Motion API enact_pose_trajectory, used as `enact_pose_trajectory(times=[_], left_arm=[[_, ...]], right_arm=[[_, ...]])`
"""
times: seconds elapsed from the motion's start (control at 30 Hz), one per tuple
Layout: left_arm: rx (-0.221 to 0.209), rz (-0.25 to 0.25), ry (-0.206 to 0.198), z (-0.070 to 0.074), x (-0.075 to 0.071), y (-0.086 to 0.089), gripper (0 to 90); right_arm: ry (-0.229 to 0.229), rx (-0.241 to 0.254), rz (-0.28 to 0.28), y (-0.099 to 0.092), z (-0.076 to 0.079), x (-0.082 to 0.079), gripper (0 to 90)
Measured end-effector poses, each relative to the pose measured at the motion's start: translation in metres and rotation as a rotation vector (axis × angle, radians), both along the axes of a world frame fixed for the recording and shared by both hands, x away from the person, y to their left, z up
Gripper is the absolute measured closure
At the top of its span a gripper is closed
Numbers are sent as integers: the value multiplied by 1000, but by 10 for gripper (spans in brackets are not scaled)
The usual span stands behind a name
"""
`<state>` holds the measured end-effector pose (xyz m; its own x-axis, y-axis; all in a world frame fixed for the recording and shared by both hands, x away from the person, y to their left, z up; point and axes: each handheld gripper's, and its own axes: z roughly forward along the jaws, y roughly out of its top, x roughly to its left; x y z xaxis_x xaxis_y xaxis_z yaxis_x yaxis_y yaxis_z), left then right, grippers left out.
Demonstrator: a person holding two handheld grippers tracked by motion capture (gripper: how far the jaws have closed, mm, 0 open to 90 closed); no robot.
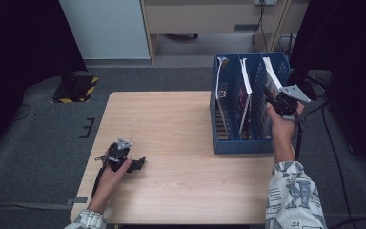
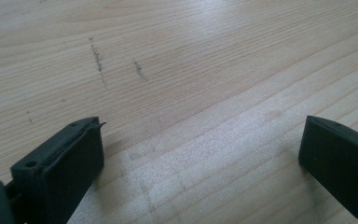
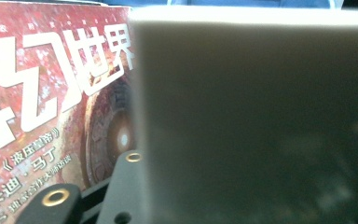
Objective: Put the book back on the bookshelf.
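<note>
right tongs (image 1: 272, 98) up at the rightmost slot of the blue file rack (image 1: 240, 143), reaching from the near side into the top of the white-edged book (image 1: 271, 76) standing there. seen along those tongs, a pale blurred slab (image 3: 256, 112) very close to the lens, most likely that book's page block or cover, with a red magazine cover (image 3: 51, 102) bearing large white characters just behind it to the left. jaws set narrow, with the pale slab lying in front of them; whether the pads press on it, impossible to tell from this blur. held high and near the top edge probably because a book standing upright in a tight slot offers only that edge to a pinch.

rack standing at the right rear of the tabletop (image 1: 171, 124), three slots side by side, each with upright reading matter leaning slightly; kept upright so spines and edges stay reachable from above.

left tongs (image 1: 124, 162) resting low on the near left of the tabletop, well apart from the rack, jaws wide with only bare wood grain (image 2: 191, 93) between them; nothing held. parked there, by the look of it, to stay out of the way while the other hand works, and ready to steady the rack if needed.
</note>
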<state>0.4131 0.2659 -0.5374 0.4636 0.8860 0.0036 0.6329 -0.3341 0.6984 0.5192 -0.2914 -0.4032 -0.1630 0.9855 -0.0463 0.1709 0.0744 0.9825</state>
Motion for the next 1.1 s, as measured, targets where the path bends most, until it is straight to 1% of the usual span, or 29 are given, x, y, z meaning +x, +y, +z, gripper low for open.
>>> enact_pose_trajectory(times=[0.17,0.27,0.33,0.37,0.47,0.5,0.53,0.6,0.67,0.8,0.9,1.1], left_arm=[[0,0,0,0,0,0,0],[-1,0,0,0,0,0,0],[-1,0,0,0,0,0,0],[-1,0,0,0,0,0,0],[-1,0,0,0,0,0,0],[-1,0,0,0,0,0,0],[-1,0,0,0,0,0,0],[-1,0,0,0,0,0,0],[-1,0,0,0,0,0,0],[-1,0,0,0,0,0,0],[-1,0,0,0,0,0,0],[-1,0,0,0,0,0,0]], right_arm=[[12,14,-8,-3,1,-1,512],[33,24,-6,-4,1,-1,448],[42,11,-10,-4,1,-3,394],[42,13,-11,-4,2,-4,367],[48,22,-6,-4,2,-6,312],[48,22,-6,-4,2,-6,312],[36,18,-8,-4,2,-9,285],[47,18,-8,-4,2,-10,252],[58,18,-1,-5,3,-12,230],[55,53,11,-6,4,-16,201],[64,74,21,-4,3,-20,177],[66,67,44,1,3,-25,152]])
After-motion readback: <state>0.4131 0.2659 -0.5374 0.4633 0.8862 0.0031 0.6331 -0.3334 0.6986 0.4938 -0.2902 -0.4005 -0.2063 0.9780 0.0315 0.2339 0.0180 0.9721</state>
